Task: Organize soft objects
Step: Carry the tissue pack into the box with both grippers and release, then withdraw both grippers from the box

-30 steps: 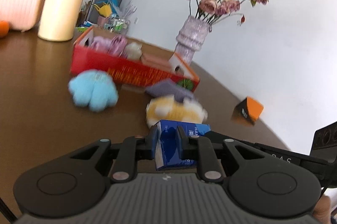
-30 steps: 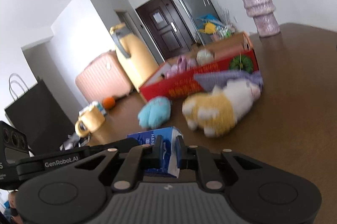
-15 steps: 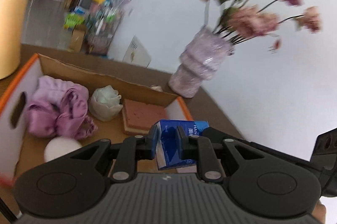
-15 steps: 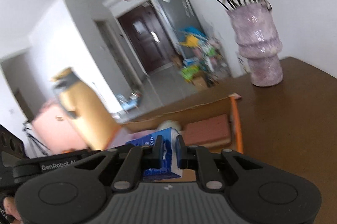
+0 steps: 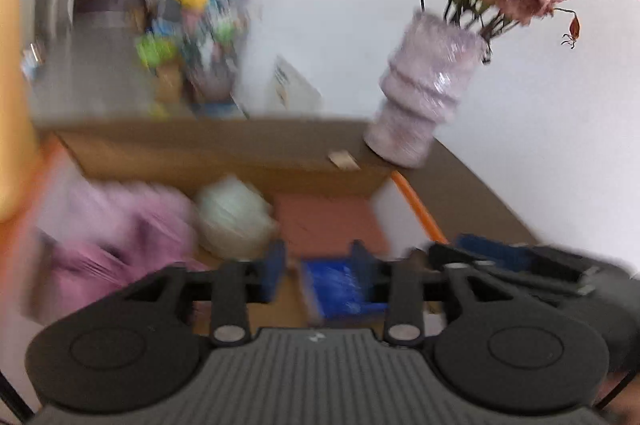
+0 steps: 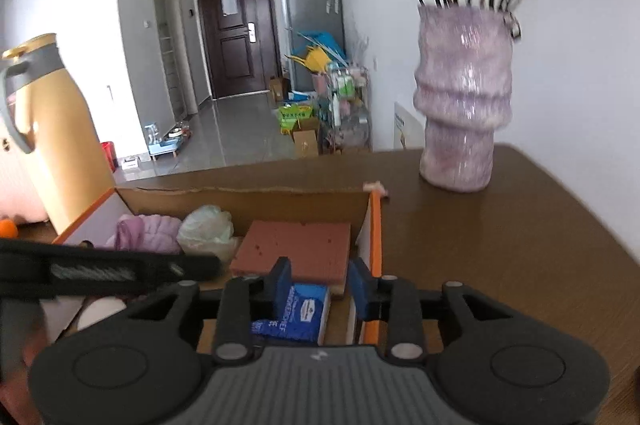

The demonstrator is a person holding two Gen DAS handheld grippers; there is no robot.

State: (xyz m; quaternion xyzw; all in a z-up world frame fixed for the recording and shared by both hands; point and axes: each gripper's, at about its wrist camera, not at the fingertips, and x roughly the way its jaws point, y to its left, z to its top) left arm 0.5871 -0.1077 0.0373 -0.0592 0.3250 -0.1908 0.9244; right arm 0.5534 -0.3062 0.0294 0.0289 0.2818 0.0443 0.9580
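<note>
Both grippers over the box on a brown table

Left gripper (image 5: 318, 267) and right gripper (image 6: 320, 285) spread wide above a blue tissue pack (image 6: 298, 313) lying in the cardboard box (image 6: 240, 199); purple vase (image 6: 462, 97) far right, dark door (image 6: 234, 29) beyond.

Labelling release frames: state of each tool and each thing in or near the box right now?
left tool: open, fingers apart, beside the pack
right tool: open, fingers clear of the pack
blue tissue pack: released, lying in the box
cardboard box with orange edges: open-topped, on the table
terracotta sponge block: flat in the box
white mesh puff: in the box
purple fabric bundle: in the box
lilac ribbed vase: upright, holding flowers
</note>
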